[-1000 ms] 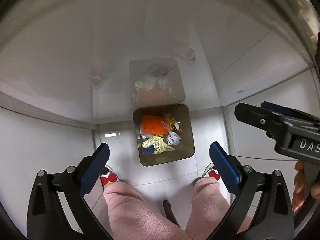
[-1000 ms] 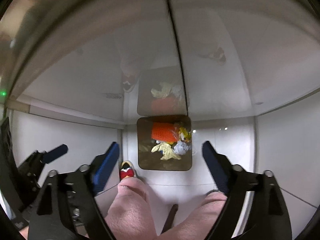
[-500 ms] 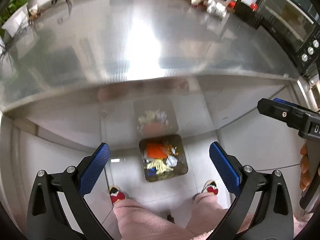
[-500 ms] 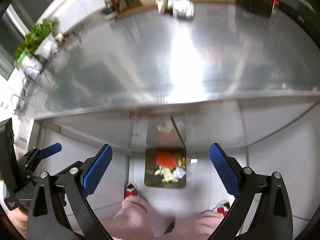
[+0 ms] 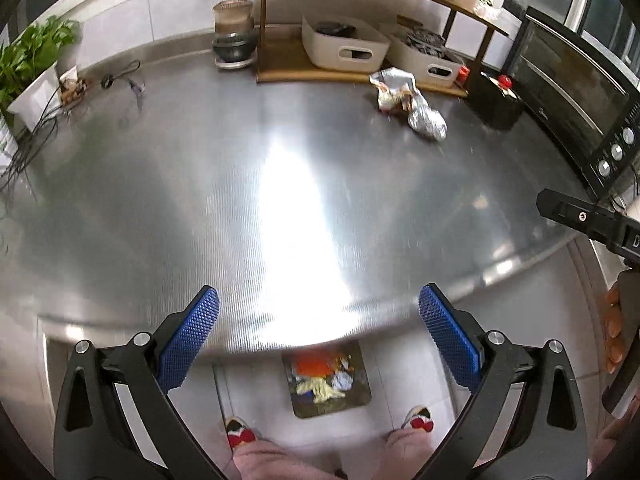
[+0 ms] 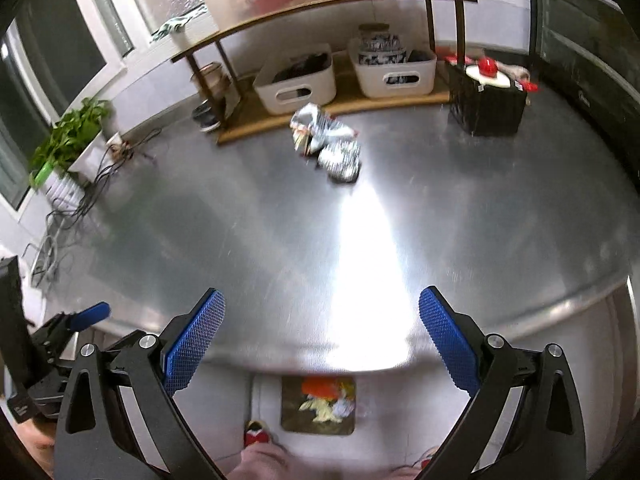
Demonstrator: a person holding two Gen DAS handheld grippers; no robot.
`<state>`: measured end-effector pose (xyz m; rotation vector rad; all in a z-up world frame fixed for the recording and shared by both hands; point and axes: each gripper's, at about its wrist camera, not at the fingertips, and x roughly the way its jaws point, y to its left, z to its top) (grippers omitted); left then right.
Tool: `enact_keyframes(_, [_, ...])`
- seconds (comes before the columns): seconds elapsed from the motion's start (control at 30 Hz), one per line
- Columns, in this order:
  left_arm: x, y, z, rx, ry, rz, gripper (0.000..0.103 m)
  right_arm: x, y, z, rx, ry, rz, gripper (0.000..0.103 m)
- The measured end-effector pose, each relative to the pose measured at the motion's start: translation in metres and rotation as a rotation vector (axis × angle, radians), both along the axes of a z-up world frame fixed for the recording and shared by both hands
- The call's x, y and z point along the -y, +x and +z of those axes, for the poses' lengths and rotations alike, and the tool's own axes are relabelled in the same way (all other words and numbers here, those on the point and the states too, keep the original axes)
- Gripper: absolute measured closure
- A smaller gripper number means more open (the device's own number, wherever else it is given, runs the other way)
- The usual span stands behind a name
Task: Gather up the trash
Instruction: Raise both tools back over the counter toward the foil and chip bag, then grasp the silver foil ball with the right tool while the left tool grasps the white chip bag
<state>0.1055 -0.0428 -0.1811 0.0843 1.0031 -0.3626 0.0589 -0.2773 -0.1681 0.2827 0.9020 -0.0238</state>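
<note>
A crumpled silver wrapper point(image 5: 394, 90) and a ball of foil point(image 5: 427, 122) lie on the steel counter point(image 5: 200, 184) at the far right, in front of the wooden shelf. The right wrist view shows the same wrapper point(image 6: 316, 128) and foil ball point(image 6: 342, 158) at the far centre. On the floor below the counter edge stands a trash bin point(image 5: 330, 382) point(image 6: 320, 404) holding orange, yellow and white scraps. My left gripper point(image 5: 318, 328) is open and empty above the counter's near edge. My right gripper point(image 6: 320, 330) is likewise open and empty.
Two white baskets point(image 6: 296, 80) sit on the wooden shelf point(image 6: 340, 104). A black box with a red cap point(image 6: 486, 100) stands at the right, an oven point(image 5: 576, 92) beyond it. A potted plant point(image 5: 32, 68) and cables point(image 6: 80, 200) fill the left. The person's legs and slippers point(image 5: 240, 436) show below.
Both grippers have risen from below the counter, near the bin, to above its edge. The counter top with the wrapper and foil ball has come into sight, and the bin has dropped low in both views.
</note>
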Motion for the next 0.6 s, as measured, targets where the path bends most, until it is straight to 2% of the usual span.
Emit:
enact_keyframes(0.2, [0.021, 0.045, 0.009, 0.03, 0.025, -0.001, 0.008, 0.011, 0.052, -0.003, 0.011, 0.001, 0.001, 0.006])
enact_keyframes(0.3, [0.034, 0.064, 0.006, 0.028, 0.03, -0.011, 0.008, 0.015, 0.076, -0.006, 0.018, -0.017, 0.008, 0.016])
enact_keyframes(0.37, [0.043, 0.076, 0.001, 0.02, 0.038, -0.022, 0.008, 0.018, 0.092, -0.012, 0.003, -0.016, 0.01, 0.027])
enact_keyframes(0.6, [0.063, 0.1, -0.004, 0.024, 0.048, -0.049, 0.008, 0.022, 0.136, -0.034, -0.033, -0.02, 0.019, 0.038])
